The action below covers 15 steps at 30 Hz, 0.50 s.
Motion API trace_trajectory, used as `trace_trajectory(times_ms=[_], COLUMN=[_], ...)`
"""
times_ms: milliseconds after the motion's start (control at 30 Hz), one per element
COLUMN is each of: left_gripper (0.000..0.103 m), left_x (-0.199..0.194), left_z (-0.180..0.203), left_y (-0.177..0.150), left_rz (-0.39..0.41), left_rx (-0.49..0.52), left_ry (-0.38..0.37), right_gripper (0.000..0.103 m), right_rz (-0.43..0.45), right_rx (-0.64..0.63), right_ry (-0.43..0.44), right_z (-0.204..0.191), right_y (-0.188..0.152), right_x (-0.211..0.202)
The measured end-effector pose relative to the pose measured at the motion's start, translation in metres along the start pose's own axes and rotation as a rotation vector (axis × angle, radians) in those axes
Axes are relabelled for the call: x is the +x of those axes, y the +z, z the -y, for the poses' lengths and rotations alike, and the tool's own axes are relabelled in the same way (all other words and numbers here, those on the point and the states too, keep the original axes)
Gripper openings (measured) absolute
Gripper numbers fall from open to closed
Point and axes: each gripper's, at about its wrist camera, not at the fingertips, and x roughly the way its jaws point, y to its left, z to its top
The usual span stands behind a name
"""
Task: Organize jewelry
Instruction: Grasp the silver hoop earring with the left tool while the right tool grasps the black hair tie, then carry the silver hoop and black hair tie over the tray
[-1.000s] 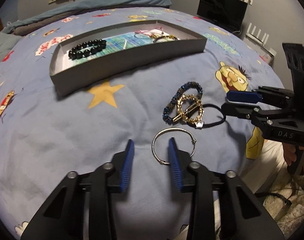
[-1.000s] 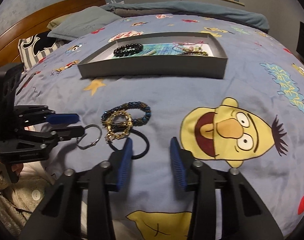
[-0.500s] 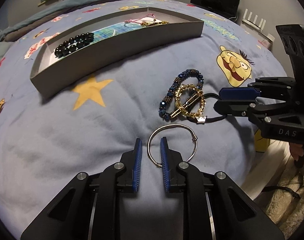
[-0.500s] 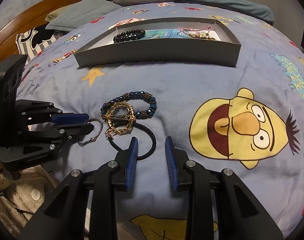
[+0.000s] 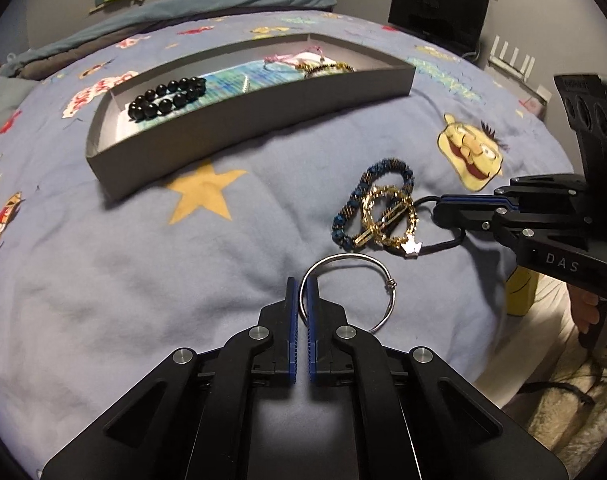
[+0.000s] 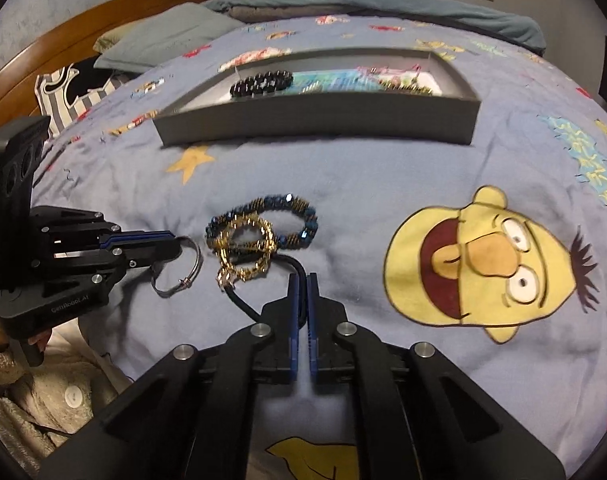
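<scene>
Both pairs of jaws closed in since one second ago. Left gripper (image 5: pixel 300 285) now pinched on silver bangle (image 5: pixel 349 258), at its left rim, near side of bed. Right gripper (image 6: pixel 302 282) clamped on black cord loop (image 6: pixel 293 261), just right of bangle. Blue beaded bracelet (image 5: pixel 387 168) and gold chain bracelet (image 5: pixel 391 216) overlapped on bedspread (image 5: pixel 143 280), untouched. Far away: grey tray (image 5: pixel 239 120), already with black bead bracelet (image 5: pixel 167 96) and few pieces at right end. Left to do: four items into tray.

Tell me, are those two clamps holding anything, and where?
Yes. The left hand-held gripper pinches the silver bangle at its near-left rim. The right hand-held gripper pinches the black cord loop at its near end.
</scene>
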Motion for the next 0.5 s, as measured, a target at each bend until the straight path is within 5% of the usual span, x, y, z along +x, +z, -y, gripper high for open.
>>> trace_trajectory(times_ms=[500], left_gripper=[0.004], left_x=[-0.034], left_z=[-0.011], left_y=[0.016], left_rz=[0.092], left_rx=[-0.023], left_ry=[0.013], right_gripper=[0.003], right_rz=[0.167], right_rx=[0.032], right_ry=[-0.042], right_z=[0.017], right_y=[0.03], right_x=[-0.046])
